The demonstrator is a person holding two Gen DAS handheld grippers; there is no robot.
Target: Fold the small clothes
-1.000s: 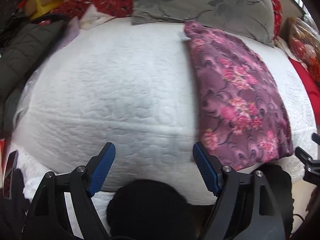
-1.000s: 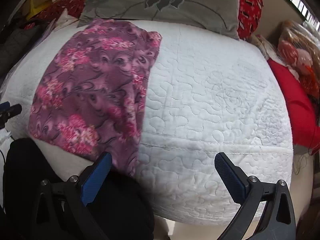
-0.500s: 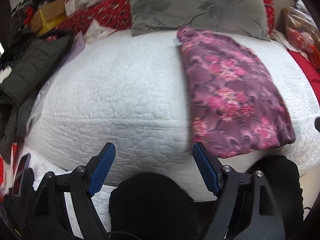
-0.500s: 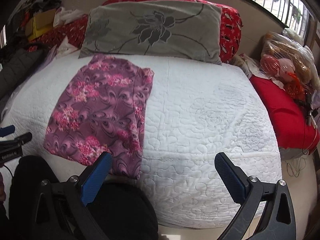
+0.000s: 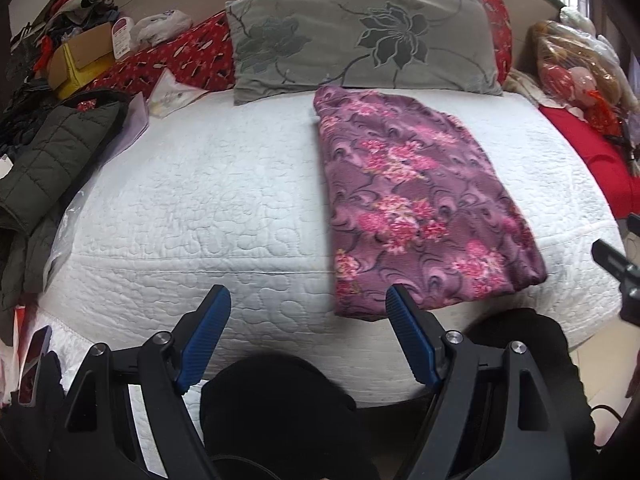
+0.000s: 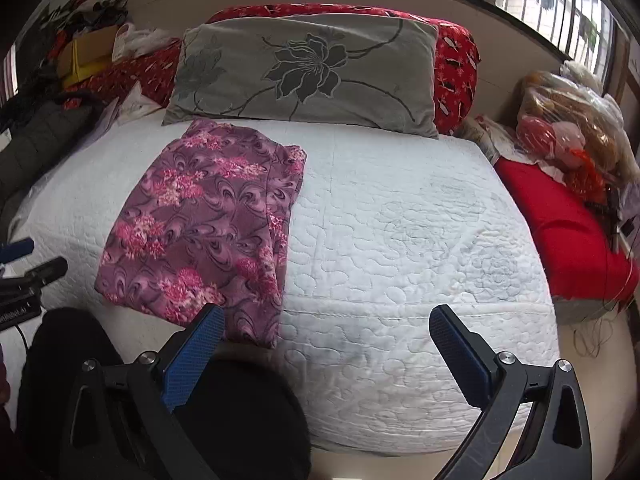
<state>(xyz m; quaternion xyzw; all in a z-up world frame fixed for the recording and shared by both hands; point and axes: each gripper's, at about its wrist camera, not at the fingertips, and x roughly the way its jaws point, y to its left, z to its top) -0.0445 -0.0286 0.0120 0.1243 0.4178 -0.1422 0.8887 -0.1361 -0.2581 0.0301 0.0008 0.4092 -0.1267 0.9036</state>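
Both tools pulling back and up now: left tool (image 5: 308,312) and right tool (image 6: 326,330) gape empty, leaving the purple floral fabric garment (image 5: 416,200) folded flat on the white quilted bed (image 5: 200,200). Fold looks finished.

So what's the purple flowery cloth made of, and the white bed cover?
The purple flowery cloth looks like soft, matte fabric, maybe fleece or knit: it lies limp and folded with no shine. The white bed cover looks like quilted cotton, with stitched swirls puffing up its surface.
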